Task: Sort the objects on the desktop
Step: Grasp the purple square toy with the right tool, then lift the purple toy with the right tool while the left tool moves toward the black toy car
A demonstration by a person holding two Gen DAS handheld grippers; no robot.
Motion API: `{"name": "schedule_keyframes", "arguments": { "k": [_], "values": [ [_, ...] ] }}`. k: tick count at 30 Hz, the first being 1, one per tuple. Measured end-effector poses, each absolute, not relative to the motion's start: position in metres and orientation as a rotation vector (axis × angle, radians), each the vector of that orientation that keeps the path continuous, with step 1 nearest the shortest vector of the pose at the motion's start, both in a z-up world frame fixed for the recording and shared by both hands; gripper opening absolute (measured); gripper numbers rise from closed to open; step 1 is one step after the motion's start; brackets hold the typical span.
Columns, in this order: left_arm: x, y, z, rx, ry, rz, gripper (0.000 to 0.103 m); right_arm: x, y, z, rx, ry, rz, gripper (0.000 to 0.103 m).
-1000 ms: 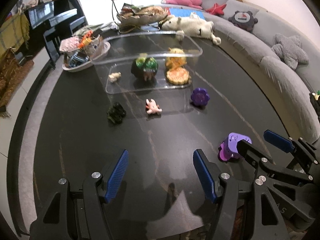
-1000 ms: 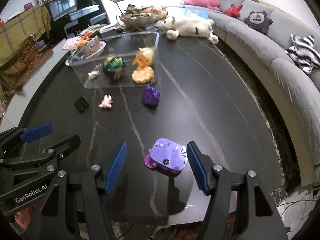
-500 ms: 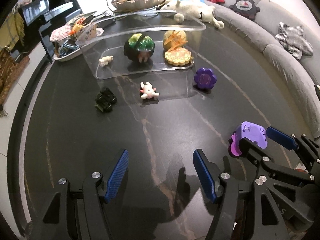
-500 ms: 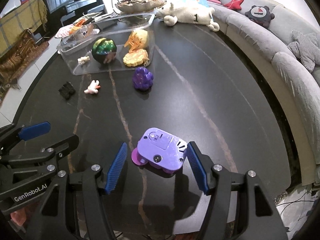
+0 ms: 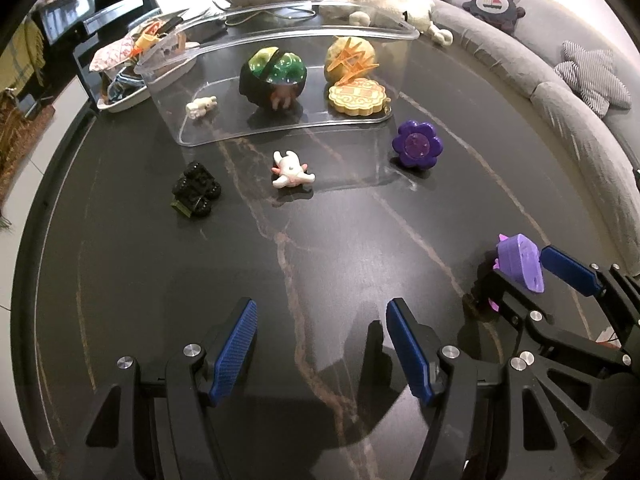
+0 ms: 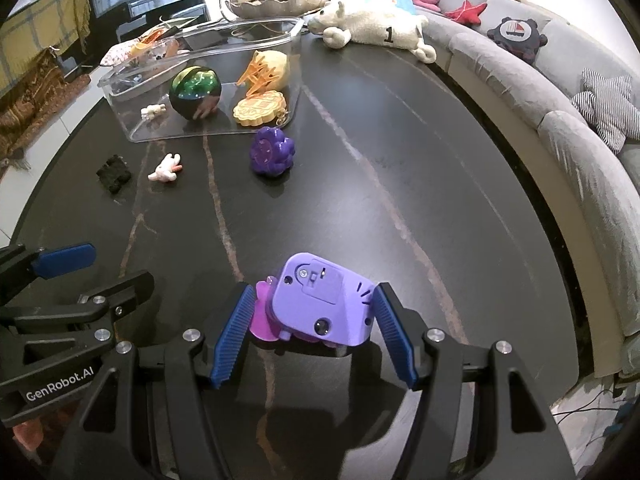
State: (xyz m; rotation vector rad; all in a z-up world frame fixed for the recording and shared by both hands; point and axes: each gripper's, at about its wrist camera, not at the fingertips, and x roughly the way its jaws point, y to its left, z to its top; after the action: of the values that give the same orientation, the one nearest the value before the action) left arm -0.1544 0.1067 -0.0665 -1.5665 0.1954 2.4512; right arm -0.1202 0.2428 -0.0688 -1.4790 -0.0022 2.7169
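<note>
My right gripper [image 6: 314, 322] is shut on a purple toy car [image 6: 320, 306] and holds it above the dark table; the car also shows in the left wrist view [image 5: 520, 260]. My left gripper [image 5: 320, 340] is open and empty over the table's near part. A clear plastic bin [image 5: 208, 136] farther back holds a green-black ball [image 5: 274, 76], a yellow mooncake toy [image 5: 358, 98], a yellow-orange toy [image 5: 350, 54] and a small white figure [image 5: 200, 108]. In front of the bin lie a purple flower toy [image 5: 416, 146], a white-pink figure [image 5: 290, 170] and a black toy car [image 5: 196, 190].
A white plush animal [image 6: 372, 30] lies at the table's far edge. A dish of clutter [image 5: 124, 80] stands left of the bin, and a tiered metal tray [image 6: 276, 0] behind it. A grey sofa [image 6: 560, 92] curves along the right.
My right gripper has closed on the purple toy car and lifted it off the table. Both grippers have moved forward toward the bin.
</note>
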Motion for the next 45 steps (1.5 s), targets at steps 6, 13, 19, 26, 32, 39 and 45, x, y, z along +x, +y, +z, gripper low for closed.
{"name": "schedule_keyframes", "arguments": {
  "k": [6, 13, 19, 26, 32, 39, 45],
  "values": [
    [-0.154, 0.107, -0.063, -1.551, 0.196, 2.459, 0.063, -0.119, 0.241, -0.063, -1.437, -0.045, 2.725, 0.060],
    [-0.156, 0.110, -0.063, -1.547, 0.219, 2.467, 0.063, -0.122, 0.247, -0.067, -1.468, 0.006, 2.732, 0.060],
    [-0.160, 0.109, -0.067, -1.562, 0.217, 2.467, 0.063, -0.128, 0.244, -0.075, -1.504, -0.025, 2.730, 0.060],
    [-0.160, 0.109, -0.068, -1.562, 0.207, 2.454, 0.063, -0.129, 0.244, -0.078, -1.497, -0.025, 2.750, 0.057],
    [-0.157, 0.106, -0.064, -1.550, 0.189, 2.456, 0.063, -0.128, 0.243, -0.073, -1.487, -0.003, 2.762, 0.054],
    [-0.158, 0.093, -0.059, -1.540, 0.140, 2.482, 0.063, -0.129, 0.230, -0.060, -1.431, -0.039, 2.782, 0.054],
    [-0.168, 0.075, -0.054, -1.534, 0.047, 2.506, 0.063, -0.136, 0.221, -0.048, -1.381, -0.026, 2.825, 0.054]
  ]
}}
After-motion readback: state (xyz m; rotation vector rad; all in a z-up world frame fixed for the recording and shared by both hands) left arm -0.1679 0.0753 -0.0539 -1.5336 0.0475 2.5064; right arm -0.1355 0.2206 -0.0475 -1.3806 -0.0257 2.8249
